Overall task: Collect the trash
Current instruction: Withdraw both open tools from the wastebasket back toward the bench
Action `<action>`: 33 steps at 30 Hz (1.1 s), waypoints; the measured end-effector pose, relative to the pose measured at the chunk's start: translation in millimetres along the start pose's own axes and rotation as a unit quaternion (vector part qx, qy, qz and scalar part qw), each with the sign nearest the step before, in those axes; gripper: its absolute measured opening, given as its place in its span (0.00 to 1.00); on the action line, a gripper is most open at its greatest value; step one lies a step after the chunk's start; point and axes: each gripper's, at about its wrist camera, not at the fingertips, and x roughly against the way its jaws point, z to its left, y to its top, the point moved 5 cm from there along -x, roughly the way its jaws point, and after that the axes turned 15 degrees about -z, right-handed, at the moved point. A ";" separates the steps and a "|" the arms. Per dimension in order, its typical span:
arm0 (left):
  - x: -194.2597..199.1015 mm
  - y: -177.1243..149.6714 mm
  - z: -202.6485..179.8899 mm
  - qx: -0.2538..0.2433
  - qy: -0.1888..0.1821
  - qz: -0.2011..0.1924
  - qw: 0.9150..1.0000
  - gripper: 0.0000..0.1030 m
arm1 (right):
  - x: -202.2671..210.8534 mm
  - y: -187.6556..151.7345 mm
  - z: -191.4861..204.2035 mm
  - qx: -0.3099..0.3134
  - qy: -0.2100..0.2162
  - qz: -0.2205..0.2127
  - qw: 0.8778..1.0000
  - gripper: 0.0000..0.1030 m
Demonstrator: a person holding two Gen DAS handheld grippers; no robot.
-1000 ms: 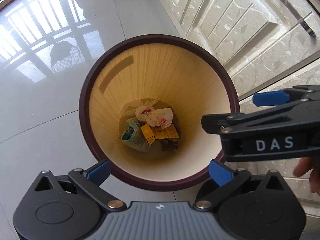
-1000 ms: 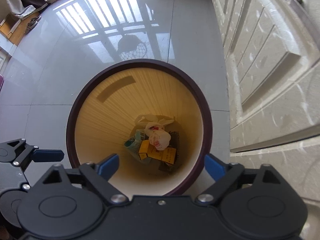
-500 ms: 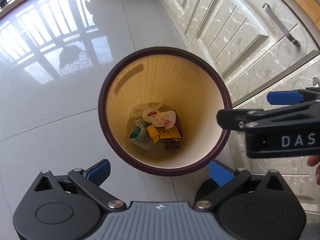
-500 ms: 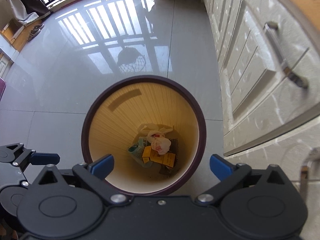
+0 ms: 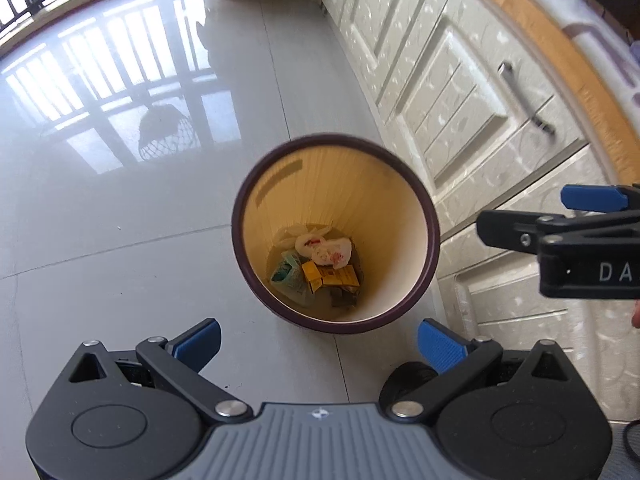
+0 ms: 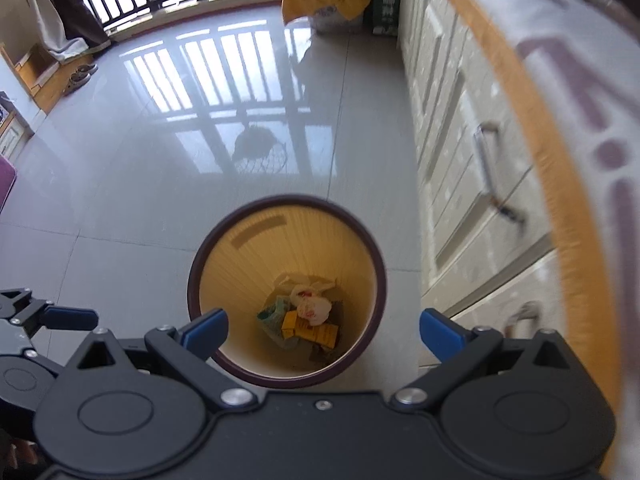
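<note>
Farther bin [image 5: 416, 196], trash [image 5: 320, 270] inside

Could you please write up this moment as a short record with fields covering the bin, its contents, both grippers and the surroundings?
bin: round trash bin, dark rim, yellow inside, upright on the tiled floor
contents: white plastic bag, yellow boxes, green wrapper at the bottom
left gripper: open, empty, above the bin
right gripper: open, empty, above the bin
surroundings: cream cabinets beside the bin
</note>
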 end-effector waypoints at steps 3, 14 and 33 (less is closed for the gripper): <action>18.3 5.4 -0.9 -0.003 0.009 -0.020 1.000 1.00 | 19.7 7.3 -2.0 0.001 -0.003 -0.015 1.000 1.00; 80.6 16.7 0.2 0.000 0.035 -0.081 0.996 1.00 | 86.4 19.7 -2.6 0.007 -0.009 -0.061 0.998 1.00; 159.3 24.9 -31.0 -0.016 0.039 -0.175 0.984 1.00 | 172.6 3.1 -27.1 -0.006 -0.043 -0.121 0.992 1.00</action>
